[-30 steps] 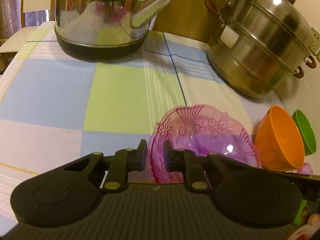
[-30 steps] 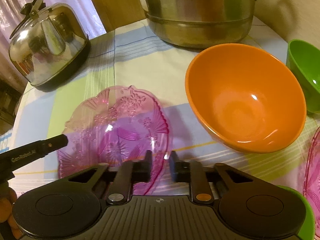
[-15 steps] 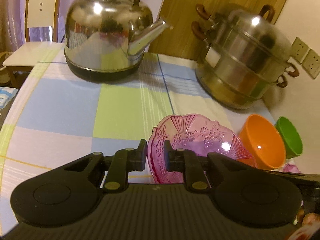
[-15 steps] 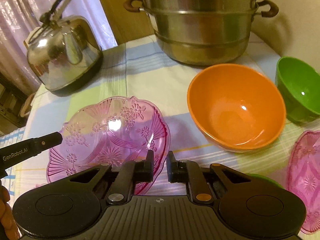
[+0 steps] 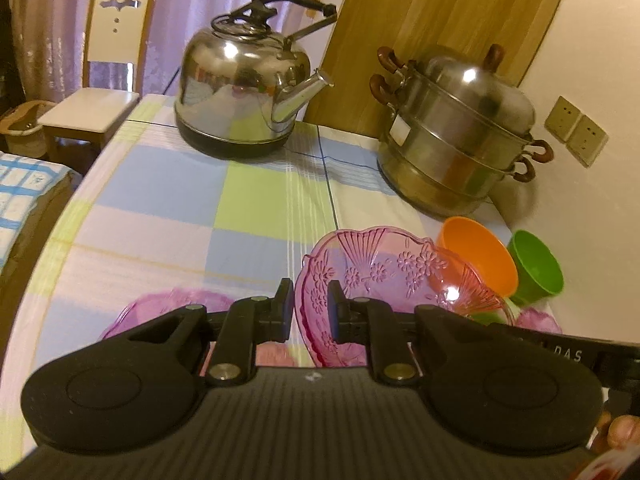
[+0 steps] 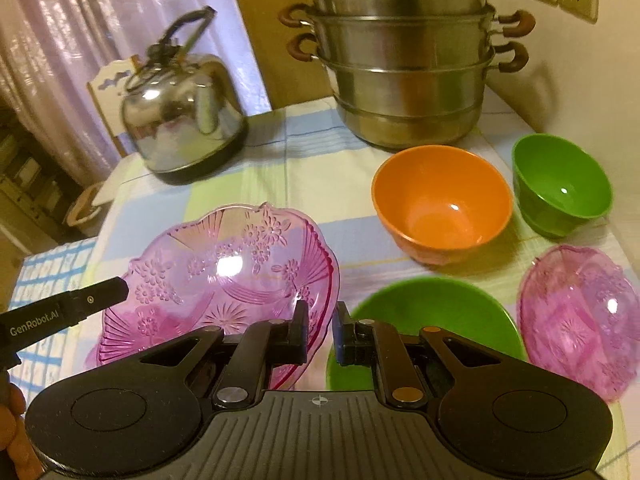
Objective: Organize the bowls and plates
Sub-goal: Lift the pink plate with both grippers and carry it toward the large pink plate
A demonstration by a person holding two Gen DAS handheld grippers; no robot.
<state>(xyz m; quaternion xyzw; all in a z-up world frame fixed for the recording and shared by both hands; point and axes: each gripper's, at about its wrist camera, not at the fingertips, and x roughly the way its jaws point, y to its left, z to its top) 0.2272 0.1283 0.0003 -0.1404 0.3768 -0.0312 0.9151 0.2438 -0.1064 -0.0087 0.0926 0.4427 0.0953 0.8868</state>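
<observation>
My left gripper is showing "GenRobot.AI" along its finger; lettering on my right gripper is cut off. Both are pinching opposite rims of the pink pressed-glass plate, floral and fan-ribbed, lifted and tilting above the checked tablecloth. Another pink plate is lying partly hidden underneath.

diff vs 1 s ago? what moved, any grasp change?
Both claws, left claw and right claw, stay shut on opposite rim edges of the pink glass plate and have raised it off the tablecloth; both views pulled up and back. New in view: a large green bowl and a second pink plate. Orange bowl, small green bowl, kettle and steamer pot unmoved.
</observation>
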